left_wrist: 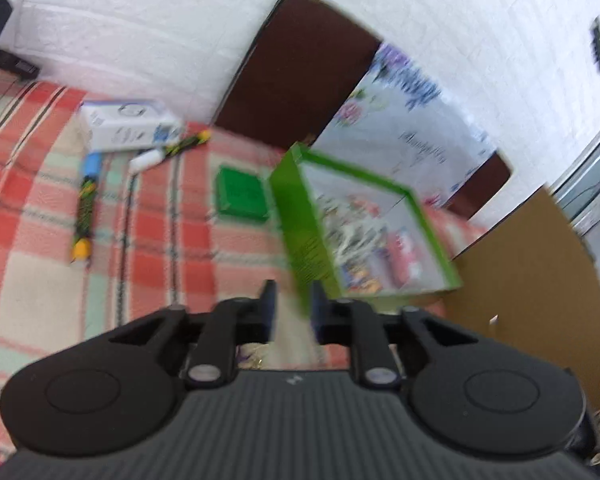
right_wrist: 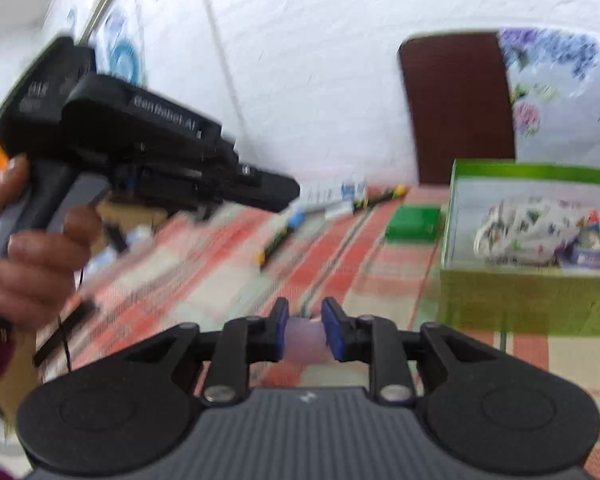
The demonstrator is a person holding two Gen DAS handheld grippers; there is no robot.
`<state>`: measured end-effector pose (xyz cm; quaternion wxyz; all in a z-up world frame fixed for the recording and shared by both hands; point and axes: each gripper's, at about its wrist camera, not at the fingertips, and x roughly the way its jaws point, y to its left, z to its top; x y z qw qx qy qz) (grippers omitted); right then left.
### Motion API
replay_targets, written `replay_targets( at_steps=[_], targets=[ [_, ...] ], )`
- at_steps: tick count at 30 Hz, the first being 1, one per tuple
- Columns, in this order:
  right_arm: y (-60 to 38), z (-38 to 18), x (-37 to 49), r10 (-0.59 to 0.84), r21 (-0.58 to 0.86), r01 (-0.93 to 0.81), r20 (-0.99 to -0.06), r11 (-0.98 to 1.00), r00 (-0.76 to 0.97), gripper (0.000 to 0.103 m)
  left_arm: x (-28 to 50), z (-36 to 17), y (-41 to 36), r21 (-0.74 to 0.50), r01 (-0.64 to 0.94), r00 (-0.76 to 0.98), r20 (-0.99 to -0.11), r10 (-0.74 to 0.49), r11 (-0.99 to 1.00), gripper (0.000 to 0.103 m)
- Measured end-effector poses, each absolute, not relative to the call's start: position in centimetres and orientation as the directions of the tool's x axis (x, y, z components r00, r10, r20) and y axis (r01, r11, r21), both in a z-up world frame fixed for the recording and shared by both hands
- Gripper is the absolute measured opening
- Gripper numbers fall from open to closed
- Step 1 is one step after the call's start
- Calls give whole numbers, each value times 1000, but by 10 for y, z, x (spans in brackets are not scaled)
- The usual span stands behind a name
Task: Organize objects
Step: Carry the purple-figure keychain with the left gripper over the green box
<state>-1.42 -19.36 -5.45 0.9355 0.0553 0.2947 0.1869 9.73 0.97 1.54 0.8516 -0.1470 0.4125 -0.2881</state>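
Two grippers: both in view, both blurred by motion.
Right gripper [right_wrist: 305,330]: blue-padded fingers closed on a small pale, translucent lilac object [right_wrist: 304,340], touching both pads; kind of object not readable.
Left gripper [left_wrist: 293,308]: fingers drawn near each other with a narrow gap; nothing clearly between them; near edge of the green box crosses the gap in the left wrist view, contact or not cannot be told. From the right wrist view, held off the bed in a bare hand [right_wrist: 40,256], nose angled down toward the markers.
Held object, orientation: short and stubby, long axis not readable.
Green box [right_wrist: 528,300]: open-topped, on the plaid blanket [left_wrist: 156,256], ahead and right of the right gripper; already holding a patterned cloth bundle [right_wrist: 528,232] and small packets.
Loose items: markers [left_wrist: 85,216] lying flat on the blanket, long axes running away from the cameras; flat green case [left_wrist: 242,194] just left of the box; white carton [left_wrist: 128,124] near the far wall.
Judged step: carrying the pale object toward the box.
Risk 1: soft or slick piece squeezing out of the pads during the swing, cause being a shallow grip near the fingertips.
Risk 2: clipping the near wall of the box on a low approach, tipping or shoving it.
Risk 3: the two grippers colliding above the blanket.
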Motion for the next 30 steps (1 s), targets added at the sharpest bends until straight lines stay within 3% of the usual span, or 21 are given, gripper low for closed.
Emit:
replay_targets(
  at_steps=[2, 7, 8, 10, 11, 12, 14, 16, 17, 18, 19, 20, 21, 24, 30],
  targets=[
    [-194, -64, -21, 370, 184, -322, -538, 929, 757, 55, 92, -4, 16, -501, 329, 463, -653, -599, 801, 45],
    [-185, -75, -12, 354, 147, -332, -570, 932, 741, 54, 97, -45, 20, -621, 177, 365, -679, -637, 763, 46],
    [-183, -76, -9, 358, 140, -342, -571, 929, 739, 55, 97, -48, 17, -629, 168, 358, -678, -642, 759, 49],
    [-178, -79, 1, 356, 114, -360, -579, 926, 734, 57, 97, -50, 9, -623, 160, 364, -683, -633, 765, 63],
    [-175, -84, 5, 353, 96, -369, -585, 924, 730, 59, 97, -51, 5, -613, 147, 375, -692, -617, 777, 76],
    [-171, -88, 10, 341, 74, -371, -591, 926, 731, 62, 97, -52, 2, -602, 132, 385, -701, -600, 788, 80],
    [-164, -101, 22, 283, 13, -354, -629, 935, 724, 61, 99, -56, -1, -595, 117, 392, -708, -587, 795, 80],
    [-161, -107, 23, 271, 4, -345, -625, 939, 732, 52, 100, -60, -3, -592, 103, 393, -714, -579, 800, 80],
    [-161, -106, 21, 297, 28, -362, -629, 932, 719, 26, 101, -62, -4, -588, 104, 389, -718, -577, 802, 79],
    [-161, -103, 20, 317, 58, -364, -632, 930, 708, 19, 100, -64, -6, -581, 117, 392, -718, -575, 806, 79],
    [-161, -103, 17, 332, 85, -363, -632, 928, 700, 18, 99, -63, -8, -570, 137, 402, -716, -571, 810, 77],
    [-161, -102, 14, 346, 105, -365, -627, 925, 698, 18, 98, -61, -10, -555, 155, 408, -717, -565, 817, 63],
    [-161, -101, 10, 352, 120, -359, -620, 926, 701, 18, 98, -62, -13, -545, 173, 404, -720, -564, 821, 36],
    [-162, -91, 1, 362, 143, -347, -588, 927, 723, 18, 93, -57, -14, -567, 211, 396, -695, -600, 796, 36],
    [-173, -48, -11, 301, 96, -290, -458, 952, 836, 17, 92, 2, -33, -564, 359, 441, -600, -667, 744, 36]
  ],
)
